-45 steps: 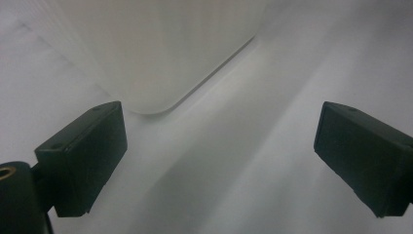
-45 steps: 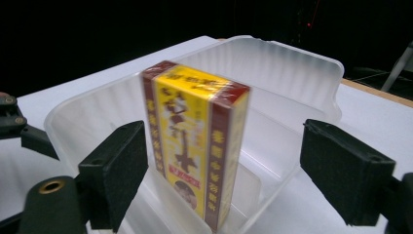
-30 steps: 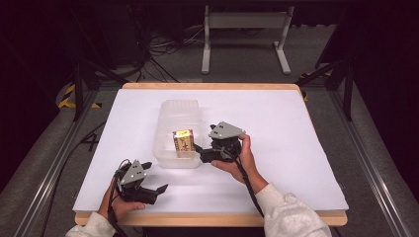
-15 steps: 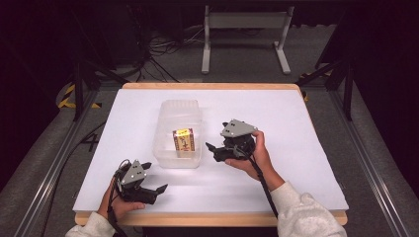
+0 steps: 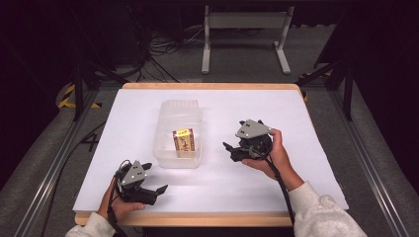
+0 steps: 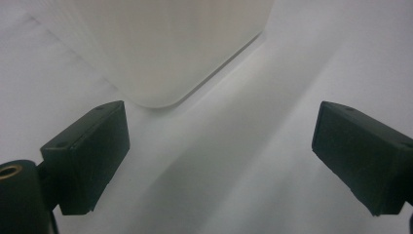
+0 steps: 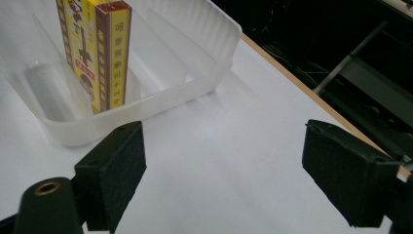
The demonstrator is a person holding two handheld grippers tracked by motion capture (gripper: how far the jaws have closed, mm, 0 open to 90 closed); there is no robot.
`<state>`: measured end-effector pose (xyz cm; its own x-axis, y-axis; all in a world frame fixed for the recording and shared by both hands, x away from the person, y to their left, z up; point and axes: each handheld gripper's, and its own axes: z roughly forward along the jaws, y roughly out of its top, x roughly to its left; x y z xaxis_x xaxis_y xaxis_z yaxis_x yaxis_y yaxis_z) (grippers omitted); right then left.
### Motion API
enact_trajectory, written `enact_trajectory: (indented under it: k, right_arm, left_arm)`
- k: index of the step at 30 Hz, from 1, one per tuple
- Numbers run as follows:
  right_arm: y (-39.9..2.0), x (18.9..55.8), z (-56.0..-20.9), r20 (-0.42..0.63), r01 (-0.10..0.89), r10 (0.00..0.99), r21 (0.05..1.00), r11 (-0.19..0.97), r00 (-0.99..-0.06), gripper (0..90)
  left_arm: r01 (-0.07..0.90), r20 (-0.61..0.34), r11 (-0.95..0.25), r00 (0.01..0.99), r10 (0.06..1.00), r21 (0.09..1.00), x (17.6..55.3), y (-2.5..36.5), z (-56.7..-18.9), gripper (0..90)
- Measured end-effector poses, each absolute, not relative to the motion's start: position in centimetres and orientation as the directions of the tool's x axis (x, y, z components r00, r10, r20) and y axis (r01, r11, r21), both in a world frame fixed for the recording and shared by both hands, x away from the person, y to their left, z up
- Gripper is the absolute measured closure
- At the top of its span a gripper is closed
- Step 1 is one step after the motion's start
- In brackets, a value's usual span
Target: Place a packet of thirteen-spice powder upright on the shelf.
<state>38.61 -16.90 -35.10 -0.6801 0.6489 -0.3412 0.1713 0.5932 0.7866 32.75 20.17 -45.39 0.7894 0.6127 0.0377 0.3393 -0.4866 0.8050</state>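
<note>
Yellow box (image 5: 184, 142) stands upright in the clear tray (image 5: 168, 159), centre of the high view, nearer the tray's bottom end. Your right gripper (image 5: 230, 151) sits right of the tray, fingers wide apart, just been opening, holding nothing. Your left gripper (image 5: 159, 189) rests at the lower left on the desk (image 5: 296, 123), fingers wide apart, empty.

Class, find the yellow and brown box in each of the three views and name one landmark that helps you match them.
High view: the yellow and brown box stands upright in the clear plastic tray, near its front end.
Left gripper view: the box is not in it.
Right gripper view: box at upper left, inside the tray.
Shared landmark: the tray, also.
</note>
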Motion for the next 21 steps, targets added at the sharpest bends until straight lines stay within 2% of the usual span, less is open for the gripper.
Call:
enact_trajectory:
  k: [21]
  right_arm:
    - [-22.3, 37.5, -35.6, -0.404, 0.196, 0.661, 0.742, 0.641, -0.633, 16.1]
  left_arm:
    - [0.337, 0.034, -0.491, 0.797, 0.603, 0.803, 32.7, 20.2, -45.4, 7.8]
